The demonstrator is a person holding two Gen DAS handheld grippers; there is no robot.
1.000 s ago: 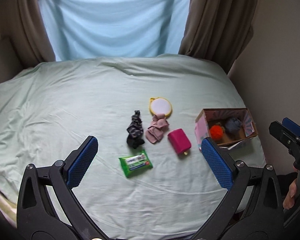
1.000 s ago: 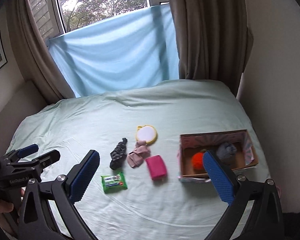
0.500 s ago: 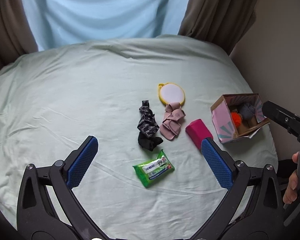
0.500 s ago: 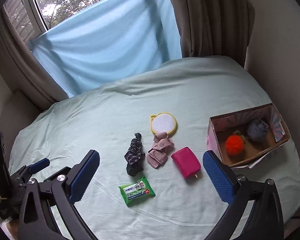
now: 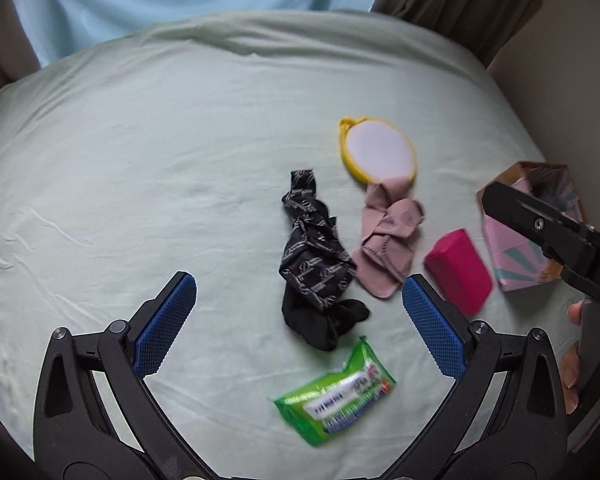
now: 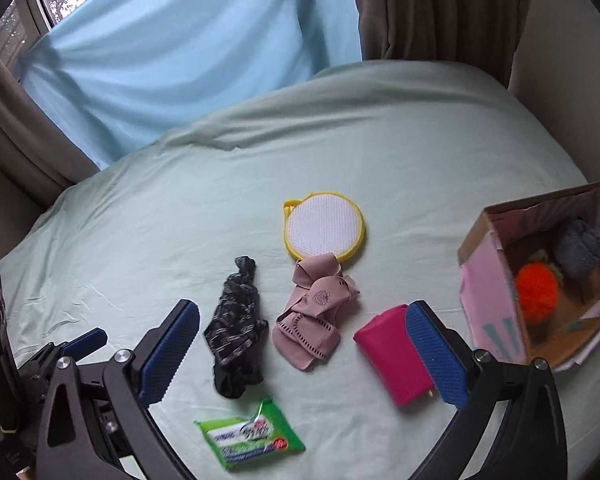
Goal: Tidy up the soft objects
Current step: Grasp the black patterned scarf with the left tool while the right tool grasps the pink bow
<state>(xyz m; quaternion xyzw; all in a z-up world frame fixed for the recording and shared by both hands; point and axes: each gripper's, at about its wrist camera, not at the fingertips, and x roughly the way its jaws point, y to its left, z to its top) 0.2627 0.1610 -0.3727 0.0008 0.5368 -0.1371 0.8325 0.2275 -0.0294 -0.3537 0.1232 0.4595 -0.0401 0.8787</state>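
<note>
Here both grippers, left gripper point(image 5: 300, 320) and right gripper point(image 6: 304, 350), hover agape above the bed point(image 5: 140, 160).

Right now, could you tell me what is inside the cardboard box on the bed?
Inside the cardboard box lie an orange pom-pom and a grey fuzzy item. The box's near wall hides part of its floor.
</note>
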